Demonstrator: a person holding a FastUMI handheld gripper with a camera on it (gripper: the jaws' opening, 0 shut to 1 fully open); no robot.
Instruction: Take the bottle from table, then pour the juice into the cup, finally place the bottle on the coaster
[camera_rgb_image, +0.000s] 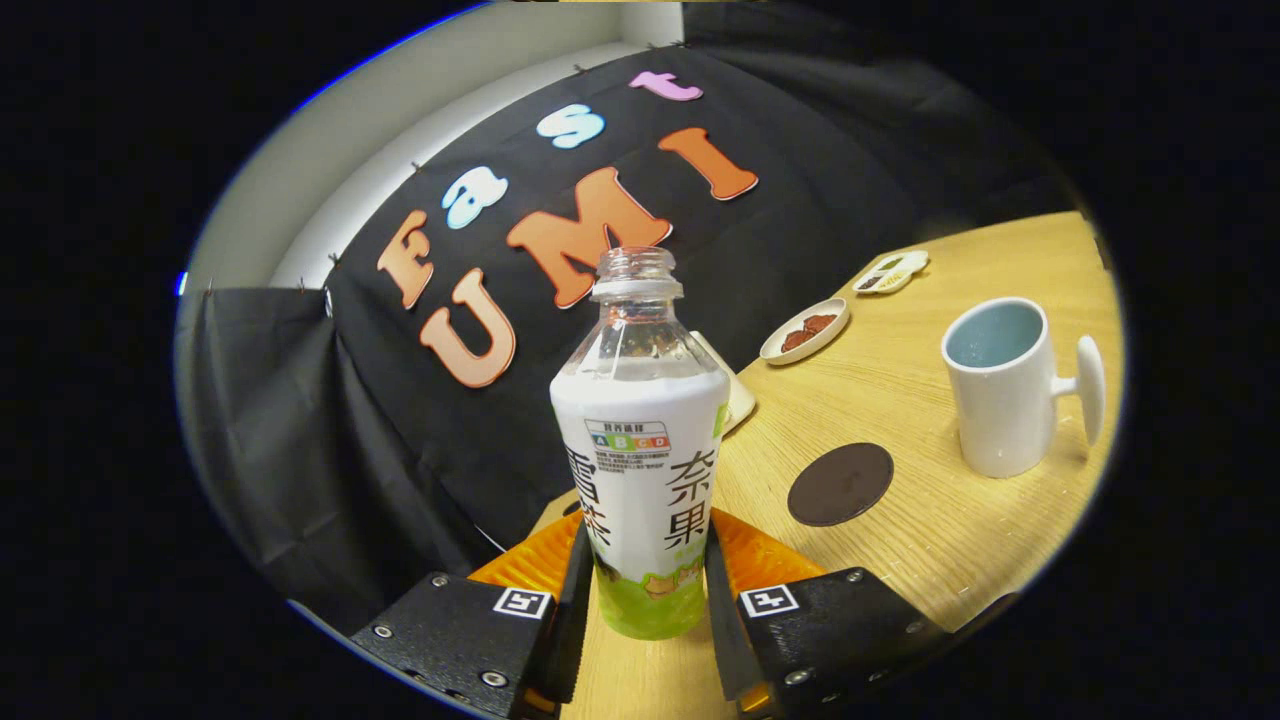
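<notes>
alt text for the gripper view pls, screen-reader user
The gripper is shut on an uncapped bottle, held upright between its fingers over a wooden table. Beyond it and off to one side lie a dark round coaster and a white cup, with small dishes farther back.

The tool (645, 580) points forward, both fingers (578, 590) pressed against a bottle (640, 450).

The bottle (640, 440), squeezed in the claw (645, 575), carries a printed label.
</notes>
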